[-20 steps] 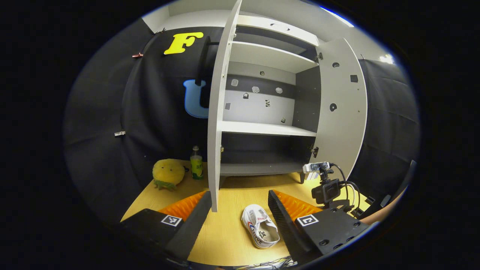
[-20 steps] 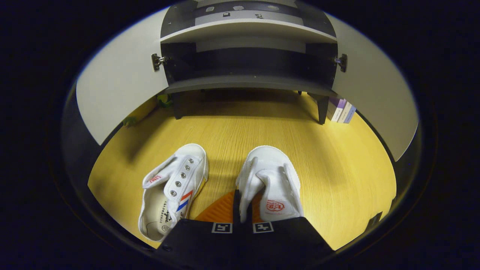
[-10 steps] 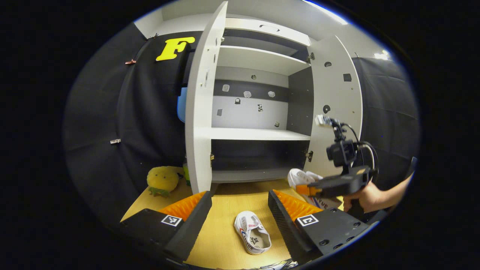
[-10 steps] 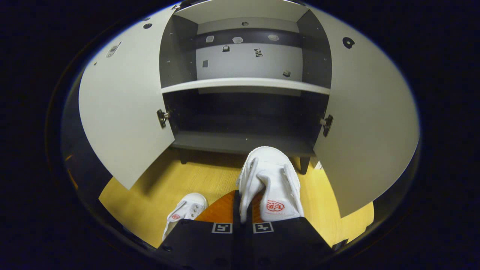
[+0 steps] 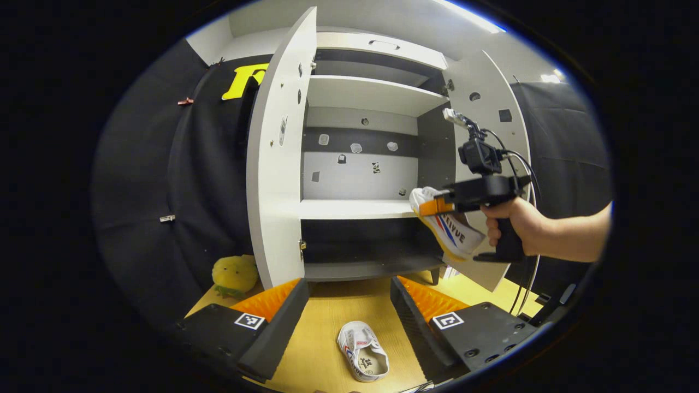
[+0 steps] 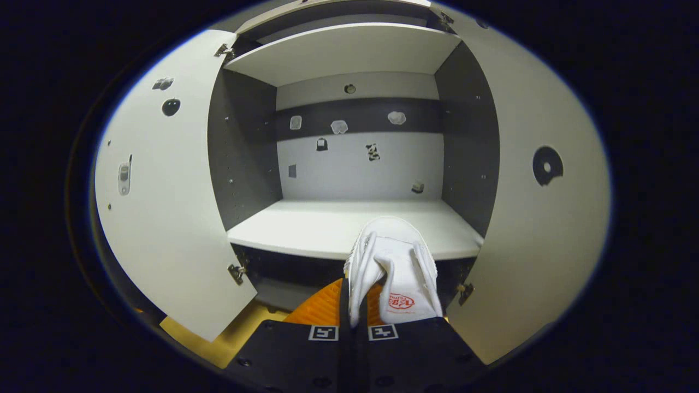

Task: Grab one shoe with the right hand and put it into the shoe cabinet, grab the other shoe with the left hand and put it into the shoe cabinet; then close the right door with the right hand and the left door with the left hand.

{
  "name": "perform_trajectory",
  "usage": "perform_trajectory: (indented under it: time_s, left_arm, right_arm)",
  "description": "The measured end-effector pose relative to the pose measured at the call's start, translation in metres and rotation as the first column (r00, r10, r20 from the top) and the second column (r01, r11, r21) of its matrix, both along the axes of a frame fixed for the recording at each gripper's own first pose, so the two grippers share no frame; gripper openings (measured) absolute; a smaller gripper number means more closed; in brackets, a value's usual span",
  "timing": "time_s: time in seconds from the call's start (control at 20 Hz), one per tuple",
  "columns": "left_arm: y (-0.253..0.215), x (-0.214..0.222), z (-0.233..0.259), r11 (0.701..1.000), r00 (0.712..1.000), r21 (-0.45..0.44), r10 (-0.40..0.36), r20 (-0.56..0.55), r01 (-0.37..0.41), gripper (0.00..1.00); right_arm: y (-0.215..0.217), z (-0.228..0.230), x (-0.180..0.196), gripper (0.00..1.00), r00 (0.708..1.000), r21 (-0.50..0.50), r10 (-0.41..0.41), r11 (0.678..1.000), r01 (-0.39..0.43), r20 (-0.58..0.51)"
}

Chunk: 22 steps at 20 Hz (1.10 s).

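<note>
My right gripper (image 6: 354,297) is shut on the side wall of a white canvas shoe (image 6: 396,267), held up in front of the middle shelf (image 6: 327,226) of the open shoe cabinet. In the left gripper view that same right gripper (image 5: 437,204) carries the shoe (image 5: 450,232) at shelf height by the right door (image 5: 494,109), a hand on its handle. The other white shoe (image 5: 361,357) lies on the wooden floor between the fingers of my left gripper (image 5: 349,303), which is open and above it. Both cabinet doors stand open.
A yellow plush toy (image 5: 234,274) sits on the floor left of the left door (image 5: 276,164). The bottom shelf (image 5: 366,267) and top shelf (image 5: 371,93) hold nothing. Black cloth walls close in both sides.
The right gripper has lifted its shoe from floor level up to the middle shelf's height and closer to the cabinet. The left gripper stayed above the floor shoe.
</note>
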<state>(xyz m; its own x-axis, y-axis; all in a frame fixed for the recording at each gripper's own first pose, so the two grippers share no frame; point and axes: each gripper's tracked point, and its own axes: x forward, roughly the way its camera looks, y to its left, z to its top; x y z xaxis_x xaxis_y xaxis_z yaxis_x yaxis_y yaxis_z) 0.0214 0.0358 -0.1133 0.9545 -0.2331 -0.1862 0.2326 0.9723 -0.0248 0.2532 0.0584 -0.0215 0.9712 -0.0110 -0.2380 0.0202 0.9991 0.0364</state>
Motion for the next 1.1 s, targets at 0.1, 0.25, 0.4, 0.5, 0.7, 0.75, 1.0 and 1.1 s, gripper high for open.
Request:
perform_trajectory:
  time_s: [0.1,0.25,0.4,0.5,0.7,0.75,1.0,1.1]
  left_arm:
    - [-0.003,0.002,0.006,1.000,1.000,-0.005,-0.002,0.009,0.002,0.95]
    - [-0.006,0.002,0.014,1.000,1.000,-0.002,0.005,0.026,-0.005,0.95]
    - [0.001,0.000,0.019,0.999,0.998,0.017,0.042,0.040,-0.043,0.95]
    - [0.006,-0.003,0.020,0.997,0.997,0.023,0.068,0.040,-0.069,0.95]
    - [0.025,-0.010,0.020,0.990,0.990,0.041,0.133,0.043,-0.134,0.95]
    - [0.027,-0.013,0.019,0.989,0.989,0.043,0.142,0.039,-0.144,0.95]
    - [0.043,-0.022,0.019,0.978,0.979,0.051,0.201,0.029,-0.202,0.95]
    - [0.051,-0.024,0.018,0.970,0.972,0.065,0.235,0.031,-0.236,0.95]
  right_arm:
    - [-0.008,0.022,0.029,0.05,1.000,-0.027,-0.004,1.000,0.005,0.030]
    - [-0.011,0.054,0.076,0.05,0.996,-0.036,0.006,0.999,-0.003,0.084]
    - [-0.018,0.069,0.120,0.05,0.995,-0.087,0.004,0.996,0.005,0.101]
    - [-0.024,0.068,0.147,0.05,0.996,-0.121,0.001,0.993,0.009,0.084]
    - [-0.032,0.055,0.194,0.05,1.000,-0.154,-0.018,0.988,0.020,0.010]
    - [-0.031,0.053,0.198,0.05,1.000,-0.148,-0.027,0.989,0.024,-0.013]
    - [-0.037,0.026,0.235,0.05,0.990,-0.194,-0.062,0.980,0.037,-0.124]
    - [-0.034,0.006,0.240,0.05,0.977,-0.160,-0.083,0.986,0.051,-0.197]
